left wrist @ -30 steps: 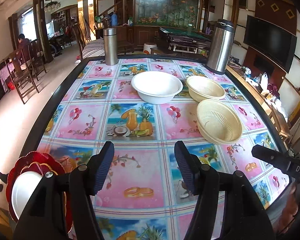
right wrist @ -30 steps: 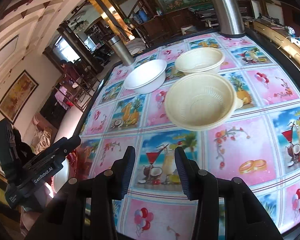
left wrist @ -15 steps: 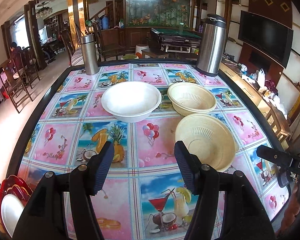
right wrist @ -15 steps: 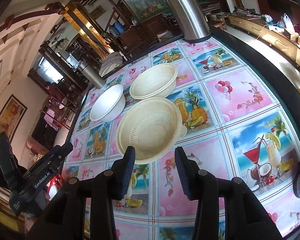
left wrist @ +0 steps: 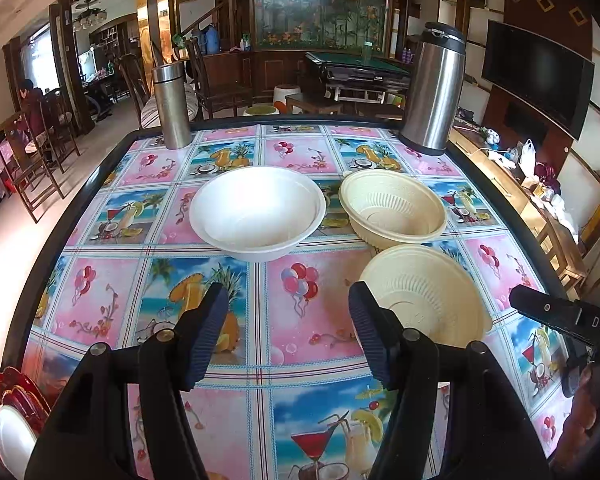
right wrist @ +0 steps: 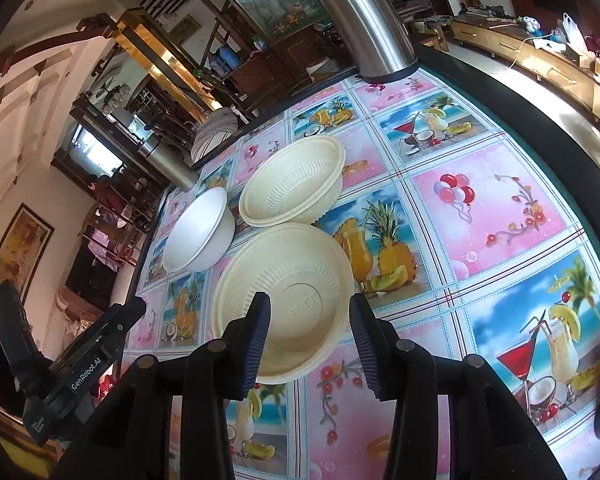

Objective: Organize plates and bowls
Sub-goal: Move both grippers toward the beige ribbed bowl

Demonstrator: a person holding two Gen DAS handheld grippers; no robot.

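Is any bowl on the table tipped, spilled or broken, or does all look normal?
Nothing stands out. The white bowl and both cream bowls sit upright, empty and whole on the table. The two cream ones nearly touch; whether their rims meet is unclear. Both flasks stand upright.

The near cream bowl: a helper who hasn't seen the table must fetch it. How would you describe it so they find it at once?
Start at the tall steel flask at the table's far right corner. Coming toward the camera from it, pass one ribbed cream bowl; the next cream bowl is the one. It is nearest the right tongs, and unlike the smooth white bowl it is ribbed and yellowish.
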